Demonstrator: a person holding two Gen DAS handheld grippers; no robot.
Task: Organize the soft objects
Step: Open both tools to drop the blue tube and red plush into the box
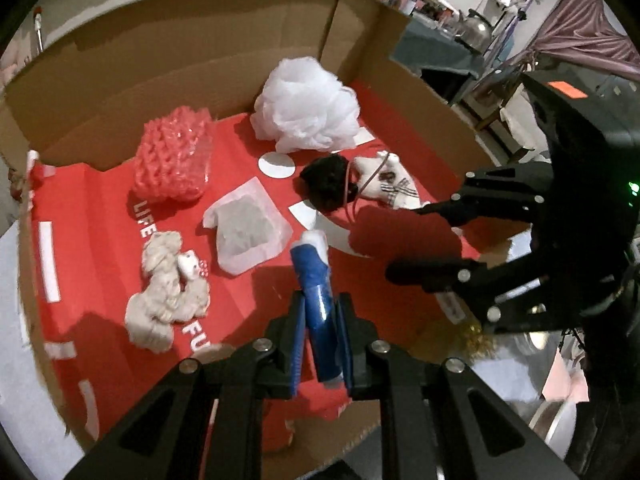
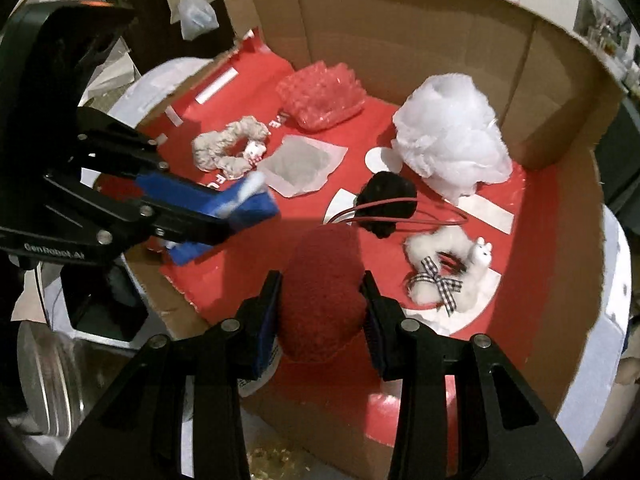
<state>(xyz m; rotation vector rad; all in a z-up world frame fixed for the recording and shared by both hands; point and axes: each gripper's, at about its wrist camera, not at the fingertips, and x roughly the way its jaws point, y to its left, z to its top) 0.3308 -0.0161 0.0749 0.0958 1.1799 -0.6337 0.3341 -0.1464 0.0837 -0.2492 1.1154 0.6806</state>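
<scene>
A cardboard box [image 1: 168, 56] with a red liner holds soft things. My left gripper [image 1: 320, 320] is shut on a blue and white soft roll [image 1: 314, 276] and holds it above the box's near edge; it also shows in the right wrist view [image 2: 244, 200]. My right gripper [image 2: 320, 312] is shut on a red fuzzy pad [image 2: 320, 292] over the box's near side. In the box lie a white mesh puff [image 1: 306, 106], a pink bubble-wrap bundle [image 1: 174, 156], a beige scrunchie [image 1: 168, 292], a white pouch [image 1: 246, 234], a black pom-pom [image 1: 326, 180] and a white scrunchie with a checked bow [image 2: 444, 272].
The box stands on a white round surface [image 2: 616, 264]. White stickers [image 1: 277, 165] lie on the red liner. My right gripper's black body [image 1: 520, 248] hangs over the box's right wall in the left wrist view. Cluttered shelves and a kettle [image 1: 474, 26] stand behind.
</scene>
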